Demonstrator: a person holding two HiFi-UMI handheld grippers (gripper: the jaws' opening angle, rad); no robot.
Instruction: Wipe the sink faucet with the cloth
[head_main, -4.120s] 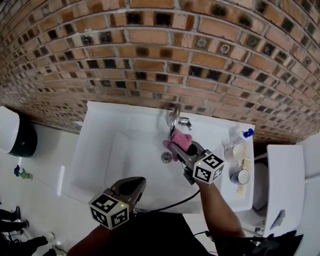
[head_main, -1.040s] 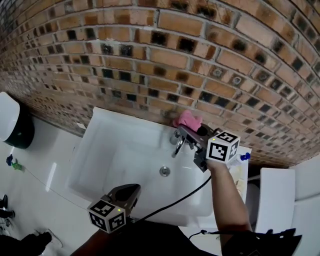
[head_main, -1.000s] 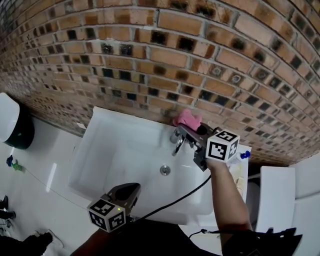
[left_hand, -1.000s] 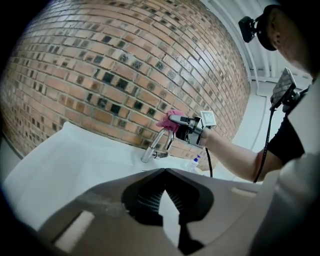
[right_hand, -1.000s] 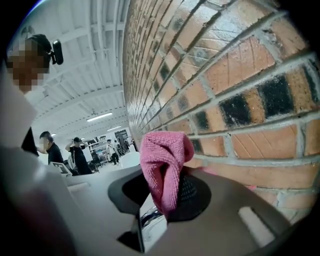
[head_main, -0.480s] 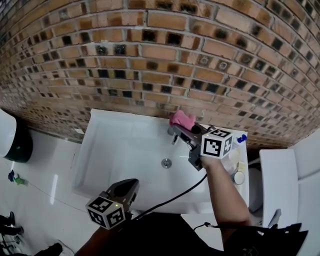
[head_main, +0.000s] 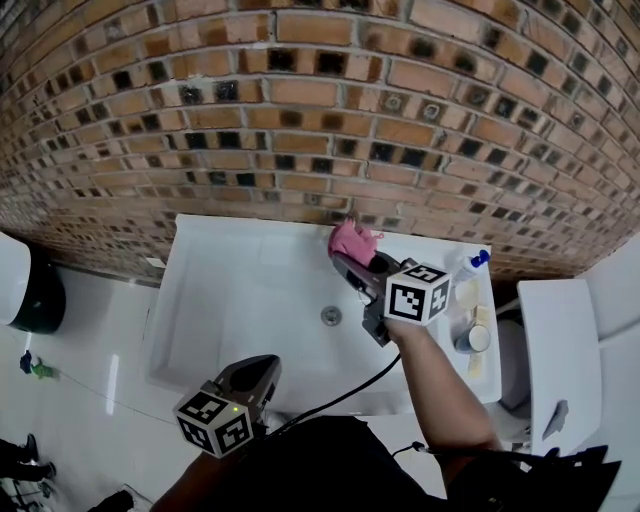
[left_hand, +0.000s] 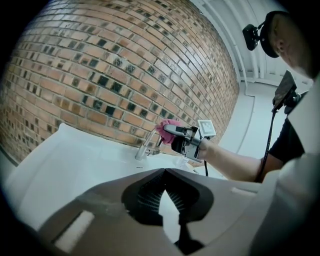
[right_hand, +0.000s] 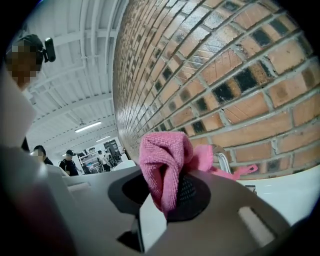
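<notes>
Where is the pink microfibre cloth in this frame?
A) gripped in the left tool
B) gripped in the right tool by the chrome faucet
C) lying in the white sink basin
B: the pink microfibre cloth is pinched in the right tool by the chrome faucet; the left tool holds nothing.

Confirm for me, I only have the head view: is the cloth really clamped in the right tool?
Observer: Yes. The right gripper view shows the pink cloth pinched between the jaws of the right tool.
Operator: Where's the faucet? The tool covers it here.
Observer: The left gripper view shows the faucet from the side, with the cloth at the top of its spout.
Operator: And the left tool?
Observer: The jaws of the left tool meet at the tips, with nothing between them.
</notes>
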